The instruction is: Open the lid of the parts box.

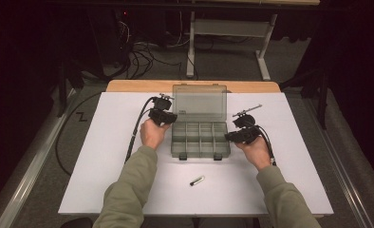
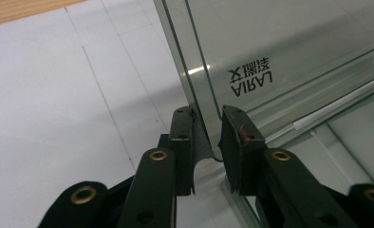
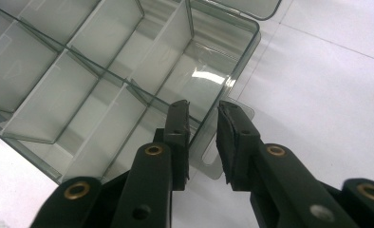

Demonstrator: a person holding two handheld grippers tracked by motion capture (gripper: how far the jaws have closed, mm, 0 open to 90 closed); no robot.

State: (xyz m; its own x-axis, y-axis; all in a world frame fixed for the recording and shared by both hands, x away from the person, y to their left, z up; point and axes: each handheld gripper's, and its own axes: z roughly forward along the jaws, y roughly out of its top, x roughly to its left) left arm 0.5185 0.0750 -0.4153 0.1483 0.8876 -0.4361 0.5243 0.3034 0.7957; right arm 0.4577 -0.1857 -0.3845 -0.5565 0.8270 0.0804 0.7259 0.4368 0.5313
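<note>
Left hand-held gripper pinches the box's upright lid to swing it; right hand-held gripper, jaws spread astride the box wall, steadies the base.

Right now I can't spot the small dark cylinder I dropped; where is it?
In the high view, the small dark cylinder lies on the white table, in front of the compartment box, between the person's forearms.

Glossy clear plastic organiser box, matt white tabletop, prob. laminate.
</note>
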